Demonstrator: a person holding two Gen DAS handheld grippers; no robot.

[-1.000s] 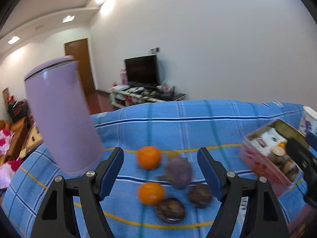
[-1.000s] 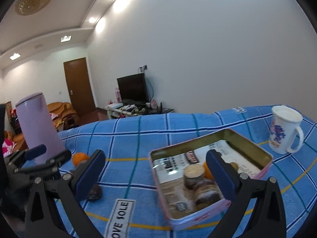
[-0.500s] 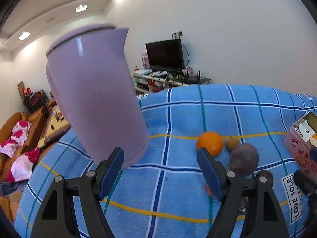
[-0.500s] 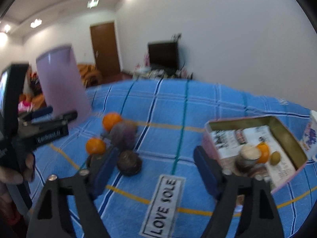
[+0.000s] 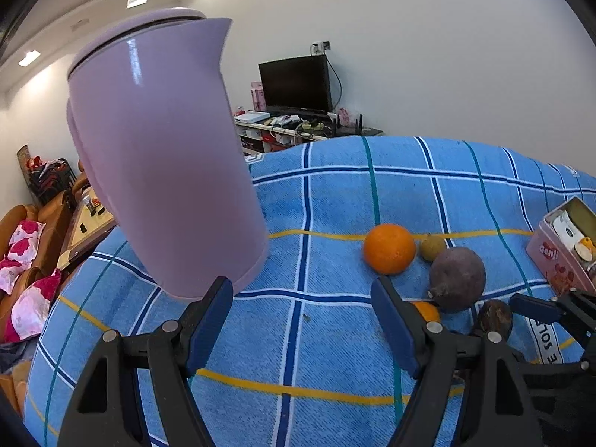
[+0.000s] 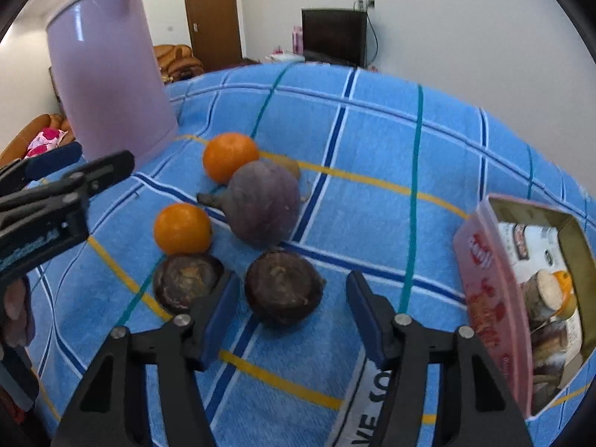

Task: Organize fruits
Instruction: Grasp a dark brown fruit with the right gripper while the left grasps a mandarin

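In the right wrist view, two oranges, a large purple fruit and two dark brown round fruits lie together on the blue checked cloth. My right gripper is open, its jaws on either side of the nearer brown fruit, just short of it. A small yellowish fruit lies behind the orange in the left wrist view. My left gripper is open and empty, left of the fruits, near the jug.
A tall lilac jug stands on the cloth at the left. An open pink tin with jars, packets and small fruit sits at the right. A "LOVE SOLE" label lies near the front edge.
My right gripper has swung left and down from the tin toward the fruit cluster. My left gripper has shifted left, toward the jug; the fruits now lie at its right.
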